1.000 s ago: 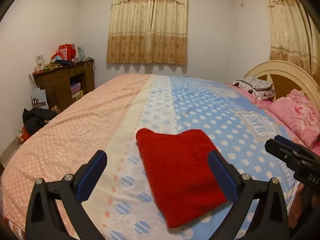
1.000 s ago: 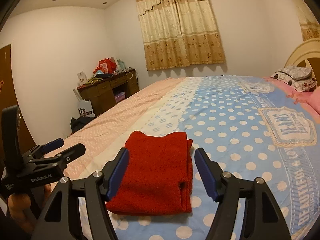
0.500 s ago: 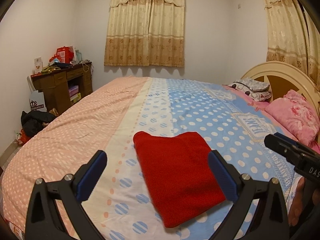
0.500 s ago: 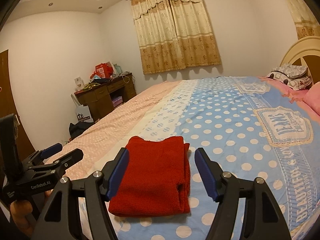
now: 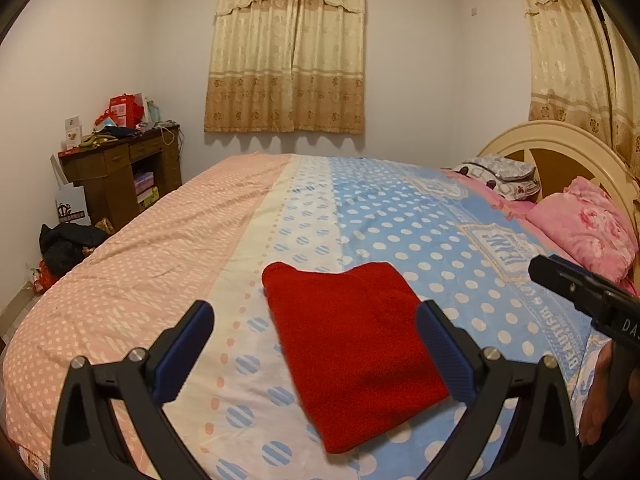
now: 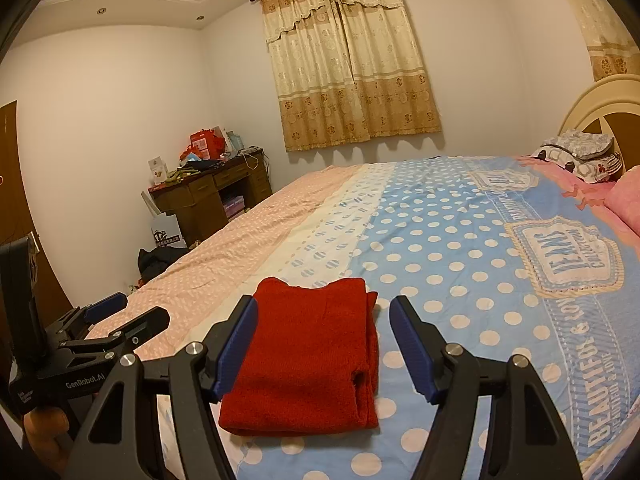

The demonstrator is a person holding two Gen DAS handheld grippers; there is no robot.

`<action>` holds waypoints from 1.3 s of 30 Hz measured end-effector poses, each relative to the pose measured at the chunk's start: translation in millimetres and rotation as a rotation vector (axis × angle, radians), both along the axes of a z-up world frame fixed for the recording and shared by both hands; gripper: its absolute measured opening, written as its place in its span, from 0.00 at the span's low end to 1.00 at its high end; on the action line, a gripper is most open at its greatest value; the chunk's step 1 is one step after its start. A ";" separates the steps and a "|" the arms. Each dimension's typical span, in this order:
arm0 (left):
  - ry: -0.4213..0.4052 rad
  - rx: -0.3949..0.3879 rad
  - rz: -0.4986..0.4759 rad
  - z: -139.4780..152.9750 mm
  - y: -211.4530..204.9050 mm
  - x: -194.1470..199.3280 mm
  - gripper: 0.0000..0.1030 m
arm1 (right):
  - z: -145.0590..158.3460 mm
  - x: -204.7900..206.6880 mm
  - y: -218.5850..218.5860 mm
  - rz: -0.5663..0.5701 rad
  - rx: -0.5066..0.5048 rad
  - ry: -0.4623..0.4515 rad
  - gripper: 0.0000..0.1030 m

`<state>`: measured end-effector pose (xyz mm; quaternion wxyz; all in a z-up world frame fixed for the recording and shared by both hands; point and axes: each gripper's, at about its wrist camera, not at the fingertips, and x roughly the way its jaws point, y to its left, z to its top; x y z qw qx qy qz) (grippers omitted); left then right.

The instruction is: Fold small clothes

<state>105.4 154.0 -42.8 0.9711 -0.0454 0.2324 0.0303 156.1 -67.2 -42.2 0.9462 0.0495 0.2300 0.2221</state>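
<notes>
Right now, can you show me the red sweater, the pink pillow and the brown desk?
red sweater [image 6: 312, 360], right wrist view, middle of folded top.
pink pillow [image 5: 588, 232], left wrist view, flowered face.
brown desk [image 6: 208, 188], right wrist view, drawer front.

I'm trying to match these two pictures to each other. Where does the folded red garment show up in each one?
Left wrist view: the red garment lies low and centre on the bed, between the open fingers, angled toward the lower right.
Right wrist view: the red garment lies low and centre, between the open fingers, nearly square-on.
Shared landmark: the curtain on the far wall.
</notes>
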 end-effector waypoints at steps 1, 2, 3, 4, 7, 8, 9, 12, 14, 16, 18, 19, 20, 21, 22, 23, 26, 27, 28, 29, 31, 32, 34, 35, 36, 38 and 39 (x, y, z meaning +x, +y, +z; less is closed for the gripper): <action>0.001 0.002 0.002 0.4 -0.1 0.3 1.00 | 0.1 0.2 -0.2 0.000 0.001 0.002 0.67; 0.002 0.003 0.002 -0.5 -0.2 0.4 1.00 | 0.1 -0.3 0.0 -0.001 0.002 0.001 0.67; 0.004 0.001 0.002 -1.1 0.1 0.6 1.00 | 0.5 -0.5 -0.1 0.000 0.003 0.000 0.67; 0.005 -0.001 0.001 -1.5 0.2 1.0 1.00 | 0.4 -0.3 0.1 0.000 0.001 -0.001 0.67; 0.005 -0.001 0.004 -2.5 0.4 1.2 1.00 | 0.8 -1.2 0.2 0.004 0.002 -0.005 0.67; 0.007 -0.004 0.001 -2.6 0.6 1.3 1.00 | 0.8 -2.1 0.7 0.006 0.003 -0.006 0.67; 0.008 -0.005 -0.001 -2.5 0.7 1.7 1.00 | 0.8 -2.8 1.0 0.007 0.003 -0.008 0.67; 0.009 0.001 -0.007 -1.8 0.7 0.9 1.00 | 0.5 -3.8 1.5 0.006 0.001 -0.008 0.67; 0.009 0.012 -0.017 -0.5 -1.9 0.0 1.00 | 0.5 -3.8 1.3 0.006 0.004 -0.008 0.67; 0.003 0.020 -0.019 1.3 -3.8 -1.7 1.00 | 0.7 -4.2 1.7 0.005 0.002 -0.009 0.67; -0.007 0.023 -0.024 3.0 -5.5 -3.1 1.00 | 1.0 -4.5 1.4 0.004 0.000 -0.014 0.67; -0.010 0.026 -0.025 4.2 -6.2 -3.8 1.00 | 1.7 -5.8 1.1 0.003 0.000 -0.016 0.67; -0.013 0.029 -0.024 4.8 -6.5 -4.3 1.00 | 2.3 -6.7 0.6 0.002 0.003 -0.018 0.67; -0.017 0.030 -0.024 5.4 -6.5 -5.0 1.00 | 3.0 -7.5 0.2 0.001 0.007 -0.020 0.67; -0.019 0.031 -0.023 5.8 -6.9 -5.2 1.00 | 3.6 -8.3 0.1 0.002 0.010 -0.021 0.67; -0.019 0.032 -0.020 6.2 -6.7 -5.2 1.00 | 3.8 -9.1 0.0 0.001 0.009 -0.022 0.67; -0.019 0.034 -0.019 6.2 -5.8 -5.3 1.00 | 4.9 -10.6 -1.6 0.003 0.008 -0.026 0.67; -0.019 0.034 -0.018 6.1 -5.9 -5.6 1.00 | 5.7 -11.7 -1.5 0.005 0.009 -0.028 0.67; -0.017 0.034 -0.017 6.1 -5.3 -5.6 1.00 | 6.5 -12.8 -1.2 0.007 0.009 -0.030 0.67; -0.016 0.033 -0.017 5.8 -5.2 -5.3 1.00 | 7.2 -13.9 -0.8 0.009 0.007 -0.032 0.67; -0.014 0.035 -0.015 5.6 -4.9 -4.9 1.00 | 8.8 -16.2 0.0 0.013 0.005 -0.038 0.67; -0.012 0.035 -0.016 5.3 -4.6 -4.6 1.00 | 9.0 -16.9 0.5 0.014 0.003 -0.039 0.67; -0.014 0.036 -0.019 5.2 -4.7 -4.8 1.00 | 9.5 -18.3 1.2 0.016 0.002 -0.041 0.67; -0.014 0.039 -0.015 4.8 -4.9 -4.8 1.00 | 9.5 -18.7 1.6 0.018 0.002 -0.041 0.67; -0.013 0.043 -0.013 4.2 -4.8 -4.6 1.00 | 9.2 -18.8 1.9 0.019 0.001 -0.041 0.67; -0.011 0.045 -0.007 2.1 -4.5 -3.3 1.00 | 8.4 -19.0 2.1 0.018 0.000 -0.039 0.67; -0.014 0.048 -0.004 1.3 -4.6 -3.2 1.00 | 8.0 -19.2 2.3 0.020 -0.001 -0.036 0.67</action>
